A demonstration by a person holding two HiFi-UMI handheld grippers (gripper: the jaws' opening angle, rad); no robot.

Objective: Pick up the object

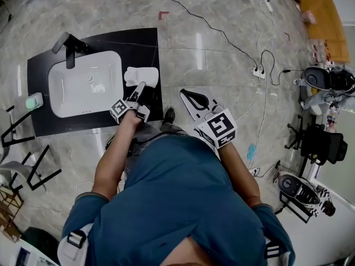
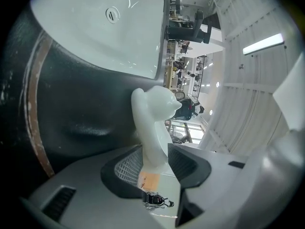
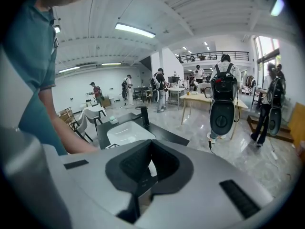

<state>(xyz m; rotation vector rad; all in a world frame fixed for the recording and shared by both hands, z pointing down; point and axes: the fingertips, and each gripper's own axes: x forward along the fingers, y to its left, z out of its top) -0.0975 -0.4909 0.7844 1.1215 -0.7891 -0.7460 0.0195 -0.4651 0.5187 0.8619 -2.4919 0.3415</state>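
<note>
A glossy white object with a rounded top stands on the black counter, just right of the white sink. My left gripper reaches onto it from the near side. In the left gripper view the white object rises from between the two black pads, and its base fills the gap and touches both. My right gripper hangs over the floor to the right of the counter with its black jaws together and nothing in them. The right gripper view shows the same closed jaws.
A black faucet stands at the sink's far left corner, and a small green item lies at the counter's left edge. Black metal frames stand at the left. Cables and a power strip cross the floor on the right, beside parked machines.
</note>
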